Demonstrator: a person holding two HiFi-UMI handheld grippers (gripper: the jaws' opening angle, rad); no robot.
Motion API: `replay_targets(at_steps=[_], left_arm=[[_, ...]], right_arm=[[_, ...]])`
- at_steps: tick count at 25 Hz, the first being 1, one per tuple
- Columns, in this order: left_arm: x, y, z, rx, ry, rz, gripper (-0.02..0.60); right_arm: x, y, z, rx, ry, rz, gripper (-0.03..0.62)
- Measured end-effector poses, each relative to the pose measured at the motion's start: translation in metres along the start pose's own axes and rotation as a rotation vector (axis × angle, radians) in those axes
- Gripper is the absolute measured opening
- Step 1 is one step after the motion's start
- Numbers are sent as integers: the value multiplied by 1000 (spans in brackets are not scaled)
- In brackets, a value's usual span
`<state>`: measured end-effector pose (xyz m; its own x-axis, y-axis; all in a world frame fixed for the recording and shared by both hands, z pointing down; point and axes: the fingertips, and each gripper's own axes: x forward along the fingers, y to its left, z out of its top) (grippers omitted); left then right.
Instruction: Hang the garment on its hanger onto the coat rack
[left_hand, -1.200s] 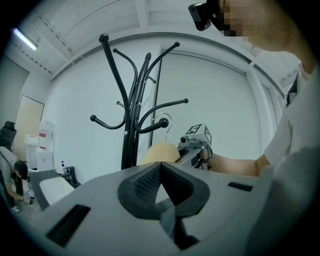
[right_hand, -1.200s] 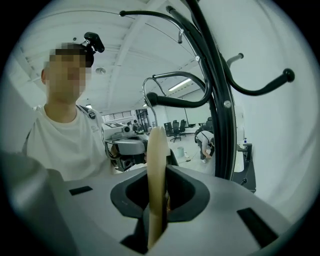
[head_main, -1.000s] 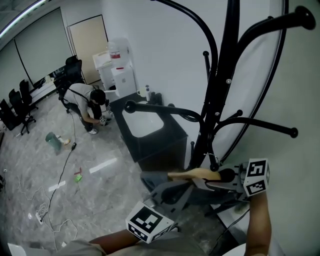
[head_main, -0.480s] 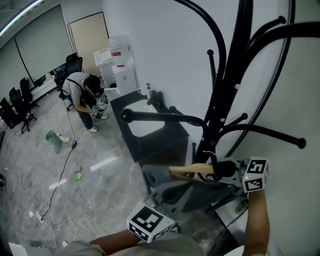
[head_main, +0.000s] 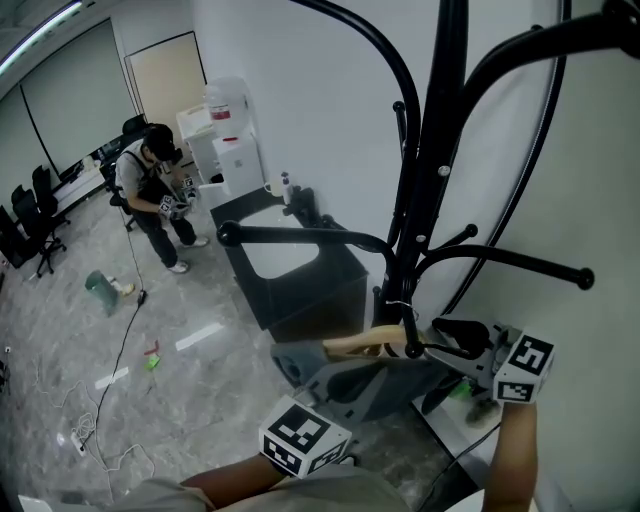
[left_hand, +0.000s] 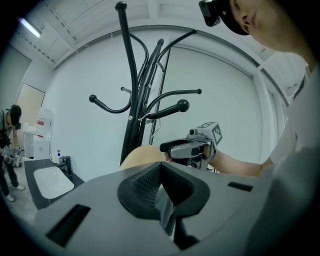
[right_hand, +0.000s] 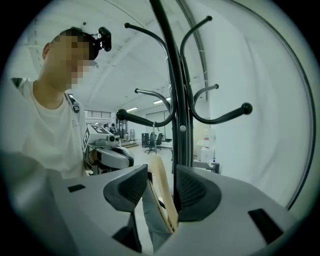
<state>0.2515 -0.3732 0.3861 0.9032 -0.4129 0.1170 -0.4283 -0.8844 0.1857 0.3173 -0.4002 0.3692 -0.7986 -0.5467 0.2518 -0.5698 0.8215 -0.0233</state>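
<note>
Right gripper: jaws opening and standing apart. A pale wooden hanger stands between them, leaning toward the 3 o'clock pad, not squeezed.
Left gripper: jaws together, clamped on a fold of the grey fabric garment.
Hanger: in the head view it lies at 9 o'clock of my right gripper, close against the pole of the tall black metal coat rack. The garment hangs below it toward 6 o'clock.
Step in hand: by my judgement, letting go once the hanger is on the rack.
Doing it well: I would draw the right gripper straight back toward 3 o'clock without brushing the wood. I would hold the cloth with the left until the hanger hangs level, then ease off.
Risk: a nudge could lift the hanger off.
Hard to make out: the thin wire hook merges with the pole, so I cannot tell whether it sits on a rack arm.
Cut off: the rack's top and foot. Most of the garment is hidden under my grippers.
</note>
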Motion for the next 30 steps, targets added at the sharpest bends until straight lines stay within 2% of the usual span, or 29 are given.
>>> replay_targets(at_steps=[4, 7, 9, 15, 21, 30], left_arm=[[1, -2, 0, 0, 5, -2, 5], [4, -4, -3, 7, 14, -3, 5], [5, -9, -4, 14, 16, -16, 5], [2, -13, -5, 9, 19, -29, 5], [-3, -13, -6, 3, 20, -29, 5], [-8, -9, -7, 5, 20, -20, 5]], right_arm=[[-4, 13, 1, -37, 26, -145, 174], [-5, 26, -6, -36, 70, -232, 116], [-6, 36, -9, 2, 64, -275, 67], [-8, 51, -21, 197, -32, -401, 17], [4, 60, -30, 262, -48, -411, 15], [3, 57, -23, 241, -68, -385, 14]])
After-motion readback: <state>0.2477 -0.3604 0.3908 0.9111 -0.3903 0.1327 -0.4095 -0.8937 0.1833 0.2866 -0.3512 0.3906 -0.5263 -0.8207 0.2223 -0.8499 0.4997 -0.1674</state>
